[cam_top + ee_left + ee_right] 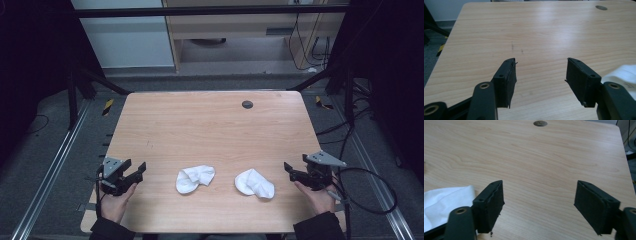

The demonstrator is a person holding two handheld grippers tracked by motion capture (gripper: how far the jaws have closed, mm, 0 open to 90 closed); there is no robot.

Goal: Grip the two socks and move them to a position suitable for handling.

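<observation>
While both tongs gape, two white socks point(225, 181) lie between them.

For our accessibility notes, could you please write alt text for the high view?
Two white socks, the left sock and the right sock, lie apart near the front edge of a wooden table. The left gripper and right gripper, both open and empty, rest at either side, each in a person's hand.

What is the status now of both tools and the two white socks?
Left tool open, empty. Right tool open, empty. Left sock and right sock lie apart between them, untouched. Table between unobstructed.
</observation>
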